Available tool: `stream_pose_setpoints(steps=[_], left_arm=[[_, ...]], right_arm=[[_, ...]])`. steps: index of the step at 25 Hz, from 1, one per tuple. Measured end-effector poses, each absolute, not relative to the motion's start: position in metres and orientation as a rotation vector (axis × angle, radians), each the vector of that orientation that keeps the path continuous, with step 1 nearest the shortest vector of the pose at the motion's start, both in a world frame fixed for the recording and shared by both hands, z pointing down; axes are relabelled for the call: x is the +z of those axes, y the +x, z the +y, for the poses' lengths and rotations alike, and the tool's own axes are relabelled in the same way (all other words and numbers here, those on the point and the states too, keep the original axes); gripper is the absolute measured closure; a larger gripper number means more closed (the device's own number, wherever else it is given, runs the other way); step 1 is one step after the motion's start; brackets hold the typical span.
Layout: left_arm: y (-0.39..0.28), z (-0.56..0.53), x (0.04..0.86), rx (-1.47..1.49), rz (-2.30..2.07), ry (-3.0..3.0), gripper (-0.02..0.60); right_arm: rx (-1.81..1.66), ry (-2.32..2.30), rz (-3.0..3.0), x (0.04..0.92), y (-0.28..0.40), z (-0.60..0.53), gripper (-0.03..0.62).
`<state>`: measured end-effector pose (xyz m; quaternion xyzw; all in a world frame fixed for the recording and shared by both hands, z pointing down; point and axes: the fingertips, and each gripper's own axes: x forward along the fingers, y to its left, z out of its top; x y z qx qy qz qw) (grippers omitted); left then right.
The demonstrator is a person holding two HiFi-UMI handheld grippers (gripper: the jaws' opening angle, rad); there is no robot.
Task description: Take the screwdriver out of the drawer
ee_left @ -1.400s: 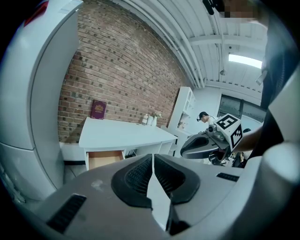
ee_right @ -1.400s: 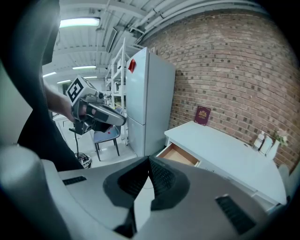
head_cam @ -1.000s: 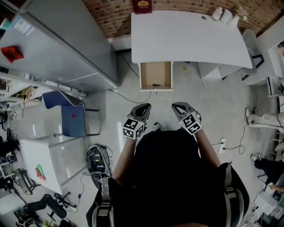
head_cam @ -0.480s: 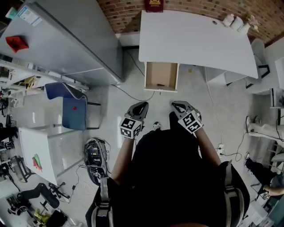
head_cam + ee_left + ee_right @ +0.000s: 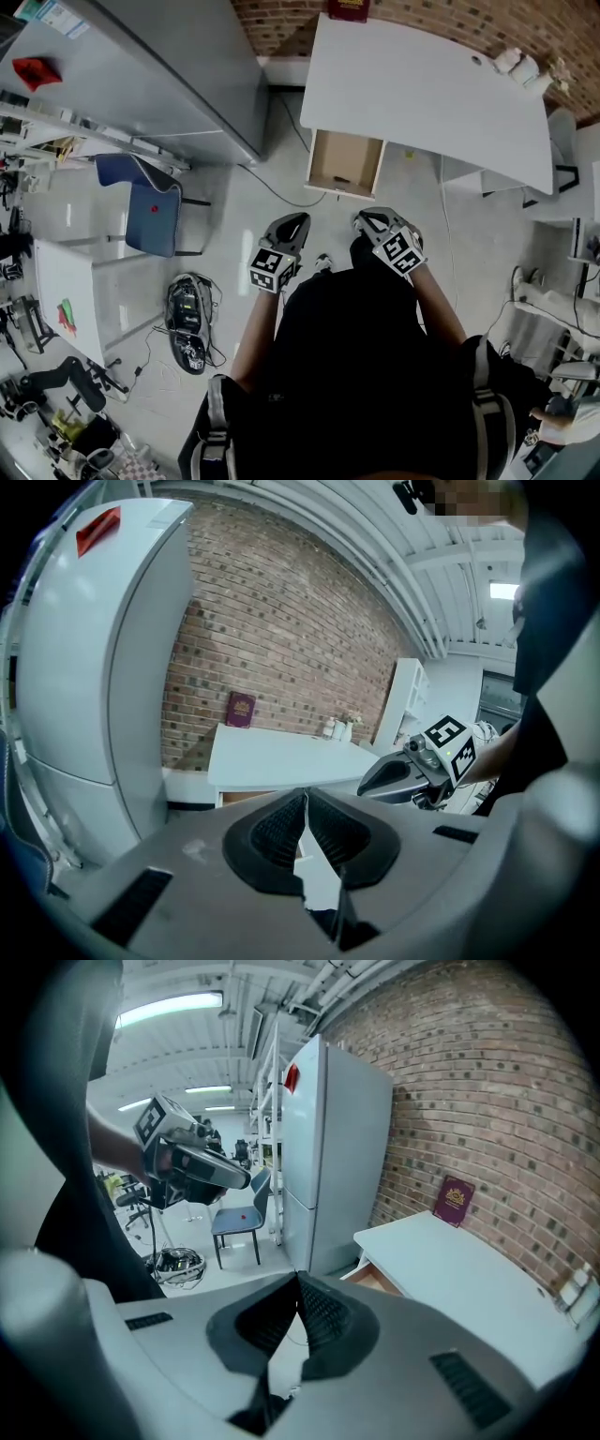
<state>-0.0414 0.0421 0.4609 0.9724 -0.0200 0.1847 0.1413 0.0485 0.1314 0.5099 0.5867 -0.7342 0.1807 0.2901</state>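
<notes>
The screwdriver (image 5: pixel 340 179), only a small dark speck in the head view, lay in the drawer (image 5: pixel 349 152) near its front edge. The drawer was pulled out from under the left part of the white tabletop (image 5: pixel 422 84), its brown inside open to view. Nothing touched the screwdriver.

Both tongs were well apart from the drawer, held over the floor (image 5: pixel 234 225) just in front of the person's black top (image 5: pixel 366 375). The left tongs (image 5: pixel 292 223) pointed toward the drawer; their 2 jaws met at the tips, with nothing between them. The right tongs (image 5: pixel 362 221) were likewise together at the tips and empty. The 2 tongs were side by side, each with its marker cube toward the person.

A dark red booklet (image 5: pixel 348 9) stood at the tabletop's rear edge against the brick wall (image 5: pixel 281 14). A few small white things (image 5: pixel 518 64) sat at the tabletop's far right corner. A grey fridge (image 5: pixel 159 66) stood left of the tabletop, and a blue chair (image 5: pixel 150 202) stood on the floor nearer the person. A cable (image 5: pixel 281 192) ran over the floor from the fridge toward the drawer.
</notes>
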Motion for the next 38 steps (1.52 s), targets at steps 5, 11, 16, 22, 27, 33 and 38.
stream_pose_setpoints(steps=[5, 11, 16, 22, 27, 33, 38], left_arm=[[-0.029, 0.035, 0.467, 0.531, -0.142, 2.767, 0.557], [-0.006, 0.028, 0.475, 0.523, -0.254, 2.722, 0.556], [-0.001, 0.016, 0.473, 0.529, -0.355, 2.701, 0.556], [-0.004, 0.014, 0.473, 0.528, -0.543, 2.636, 0.557], [-0.015, 0.017, 0.482, 0.548, -0.67, 2.575, 0.557], [-0.028, 0.016, 0.491, 0.529, -0.818, 2.479, 0.557], [-0.037, 0.017, 0.496, 0.525, -0.893, 2.429, 0.556]], right_arm=[[0.485, 1.479, -2.002, 0.514, 0.064, 0.12, 0.539], [0.462, 1.322, -2.033, 0.522, 0.086, 0.106, 0.539], [0.465, 1.23, -2.08, 0.533, 0.097, 0.091, 0.539], [0.475, 1.058, -2.149, 0.549, 0.11, 0.071, 0.539], [0.488, 0.957, -2.167, 0.572, 0.121, 0.049, 0.539], [0.544, 0.825, -2.122, 0.627, 0.137, 0.039, 0.539], [0.489, 0.679, -2.106, 0.67, 0.134, 0.035, 0.539]])
